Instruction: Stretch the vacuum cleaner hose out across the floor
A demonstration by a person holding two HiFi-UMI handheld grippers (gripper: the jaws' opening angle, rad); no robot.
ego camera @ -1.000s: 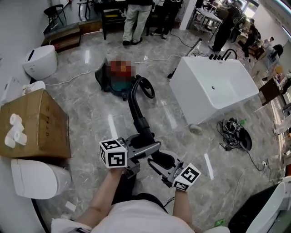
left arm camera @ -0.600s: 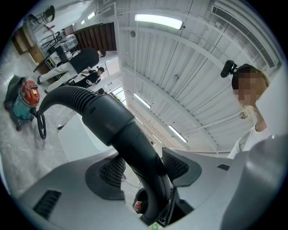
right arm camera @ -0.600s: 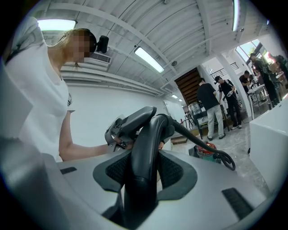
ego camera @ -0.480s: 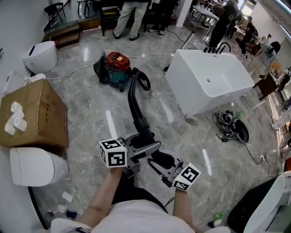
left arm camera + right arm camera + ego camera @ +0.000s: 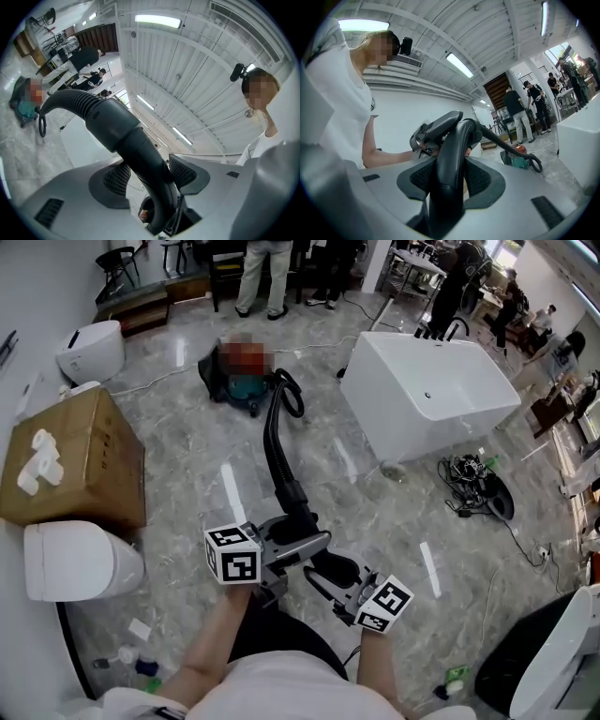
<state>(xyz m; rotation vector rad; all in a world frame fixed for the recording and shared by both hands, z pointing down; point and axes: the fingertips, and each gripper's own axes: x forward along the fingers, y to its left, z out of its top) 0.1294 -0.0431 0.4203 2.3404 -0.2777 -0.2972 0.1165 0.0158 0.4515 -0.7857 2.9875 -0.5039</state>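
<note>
Grey plastic left gripper (image 5: 298,546), carried on a bare left forearm (image 5: 211,648) that comes up from the lower edge of the head view. It is held about level, with its marker cube toward the person. In the left gripper view its jaws stand partly apart and both ribbed pads (image 5: 115,180) press on the hose's rigid black handle tube (image 5: 140,159), so the gripper is clamped on the tube.

Just to its right and slightly nearer the person, the right gripper (image 5: 330,579) is also held about level on the right forearm (image 5: 373,667), with its marker cube turned outward. In the right gripper view its jaws close from both sides on the same black tube, at the end closer to the person. The left gripper shows beyond it, further along the tube.

The vacuum cleaner hose (image 5: 274,442) is black. It has a smooth curved handle section at the grippers, then a collar, then a ribbed flexible length. This length runs away from the person over the grey marble floor (image 5: 187,493) in a shallow bend. It ends in a small loop touching the teal-bodied vacuum cleaner (image 5: 246,385), which stands well apart from the grippers. The hose lies between a cardboard box (image 5: 80,460) on the left and a white bathtub (image 5: 431,399) on the right.
</note>
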